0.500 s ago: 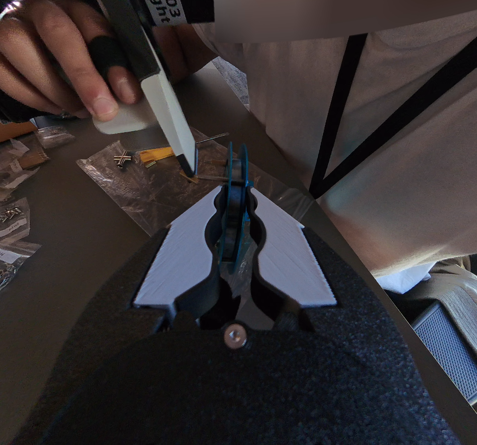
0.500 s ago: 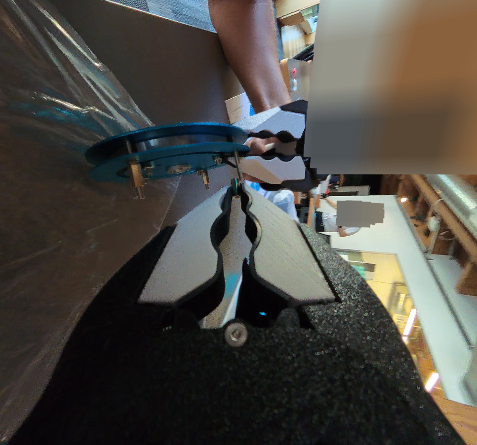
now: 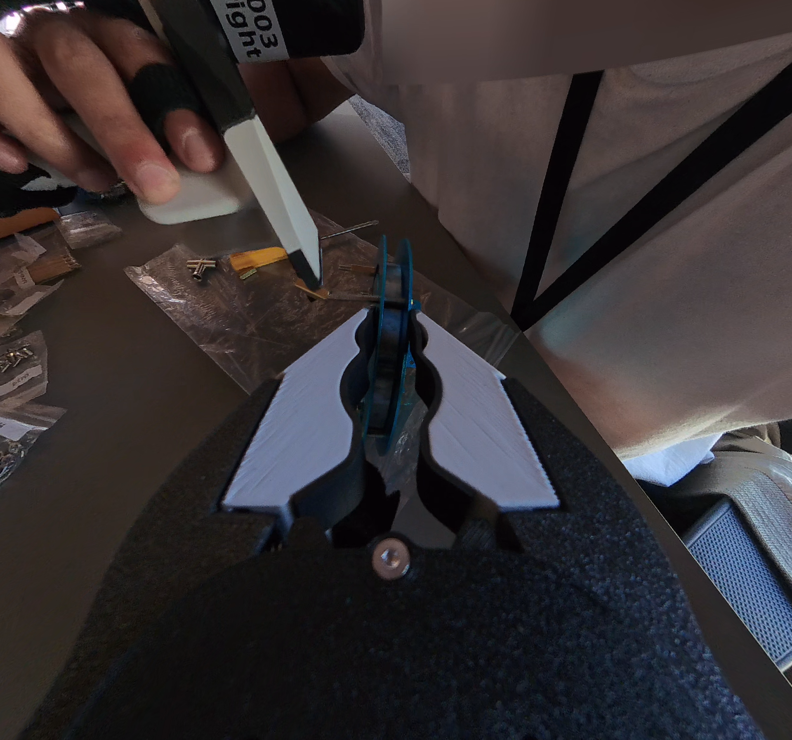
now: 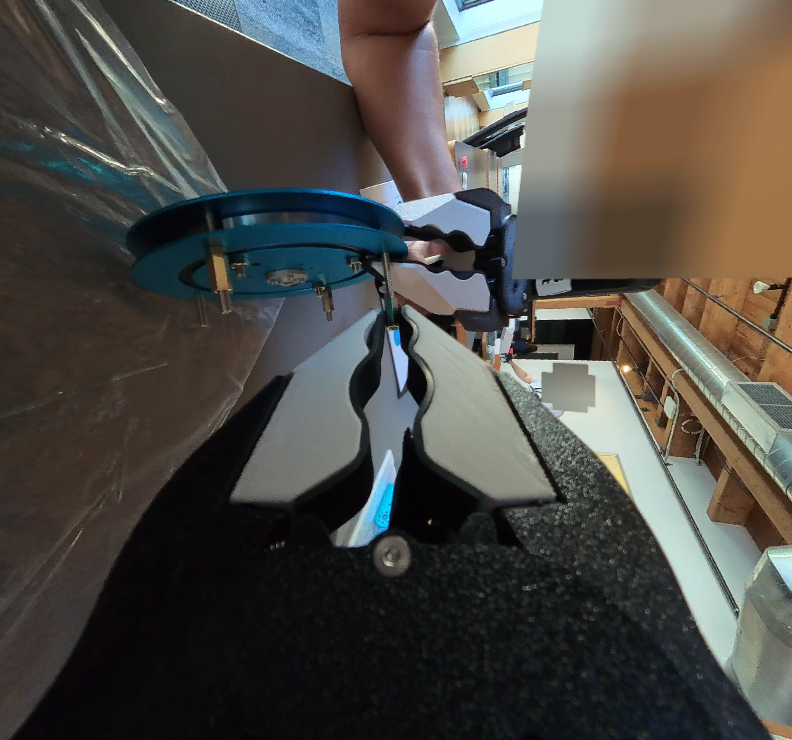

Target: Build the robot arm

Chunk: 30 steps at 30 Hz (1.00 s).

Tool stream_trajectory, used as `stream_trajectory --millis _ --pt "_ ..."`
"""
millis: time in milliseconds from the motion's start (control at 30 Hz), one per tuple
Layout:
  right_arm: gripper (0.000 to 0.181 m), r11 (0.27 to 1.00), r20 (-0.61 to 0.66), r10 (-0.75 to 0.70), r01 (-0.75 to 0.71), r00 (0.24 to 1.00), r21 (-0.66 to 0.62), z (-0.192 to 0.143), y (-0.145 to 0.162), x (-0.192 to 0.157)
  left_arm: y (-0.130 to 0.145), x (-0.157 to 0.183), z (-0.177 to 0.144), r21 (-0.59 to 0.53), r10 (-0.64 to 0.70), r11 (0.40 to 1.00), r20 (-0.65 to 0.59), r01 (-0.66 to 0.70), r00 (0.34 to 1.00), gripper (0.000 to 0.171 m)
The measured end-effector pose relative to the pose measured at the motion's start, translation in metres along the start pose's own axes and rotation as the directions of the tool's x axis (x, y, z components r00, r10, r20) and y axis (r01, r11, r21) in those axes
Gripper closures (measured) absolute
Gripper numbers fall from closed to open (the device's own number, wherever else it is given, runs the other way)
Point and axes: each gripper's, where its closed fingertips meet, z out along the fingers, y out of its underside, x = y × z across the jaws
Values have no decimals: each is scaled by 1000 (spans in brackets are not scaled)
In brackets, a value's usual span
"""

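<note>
Blue double-disc wheel (image 3: pixel 392 333) held on edge, clamped between left tongs (image 3: pixel 391 312), near the table (image 3: pixel 128 376) edge by the person. Brass standoffs (image 4: pixel 218 271) stick out of one face. Right tongs (image 4: pixel 392 318) pinch a small brass standoff (image 4: pixel 392 327) on a thin screw (image 4: pixel 387 277) from that face.

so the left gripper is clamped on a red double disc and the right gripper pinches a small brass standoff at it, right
Not quite: the double disc is blue, not red, as the right wrist view shows. The rest holds: the left gripper is clamped on it, and the right gripper pinches a small brass standoff at it.
</note>
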Motion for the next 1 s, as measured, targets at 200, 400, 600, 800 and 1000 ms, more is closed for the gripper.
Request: stream_trajectory --millis 200,400,600,800,1000 --pt "176 999 21 25 -26 999 38 2 -4 0 0 2 1 0 5 1000 -12 -5 1000 157" --pt "176 937 260 267 -313 928 154 1 -3 -3 -1 0 2 31 -18 999 -32 19 999 157" --pt "177 746 578 460 -646 674 161 -6 -5 -5 -4 -1 5 52 -29 998 -41 31 999 157" --pt "176 514 789 548 -856 277 -57 -8 -5 -6 -5 -2 7 39 -8 999 -29 9 1000 158" --pt "176 241 823 508 -875 -255 -420 -6 -5 -8 -4 -2 7 24 9 1000 -16 -8 1000 158"
